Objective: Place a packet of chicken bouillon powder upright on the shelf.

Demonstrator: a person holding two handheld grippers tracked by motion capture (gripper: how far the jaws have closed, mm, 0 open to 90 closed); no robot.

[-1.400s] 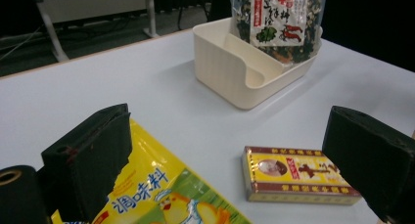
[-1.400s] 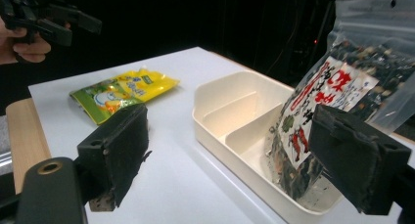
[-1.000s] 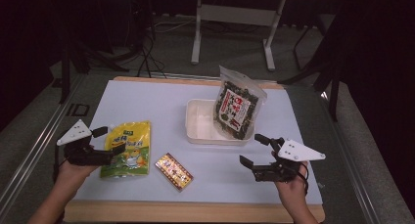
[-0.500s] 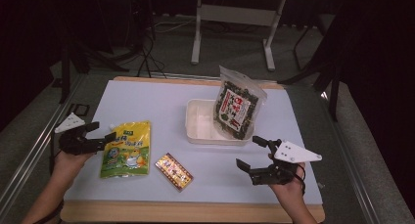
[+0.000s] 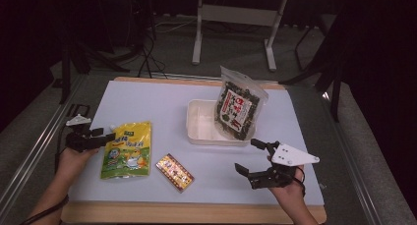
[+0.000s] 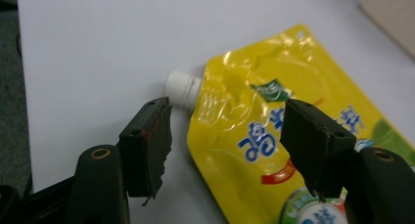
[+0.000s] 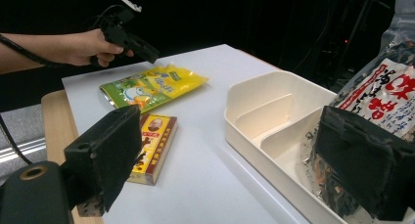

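A yellow spouted drink pouch (image 5: 127, 149) lies flat at the table's front left, white cap (image 6: 182, 88) pointing left. My left gripper (image 5: 104, 135) is low at that cap end. In the left gripper view, its jaws (image 6: 227, 111) straddle the pouch's top corner without pressing on it. They have just been closing. My right gripper (image 5: 248, 155) hovers open and empty at the front right. A dark seaweed bag (image 5: 238, 109) stands in a white divided tray (image 5: 199, 129).
A small gold and red box (image 5: 174, 172) lies between the pouch and my right gripper. The right gripper view has the tray's wall (image 7: 254, 136) close ahead, the box (image 7: 151, 145) at left and the pouch (image 7: 156, 84) beyond. Table legs and cables stand behind the table.
My left gripper has sunk toward the table and come up to the pouch's cap end, with its jaws narrower than before. The right gripper has stayed almost still.
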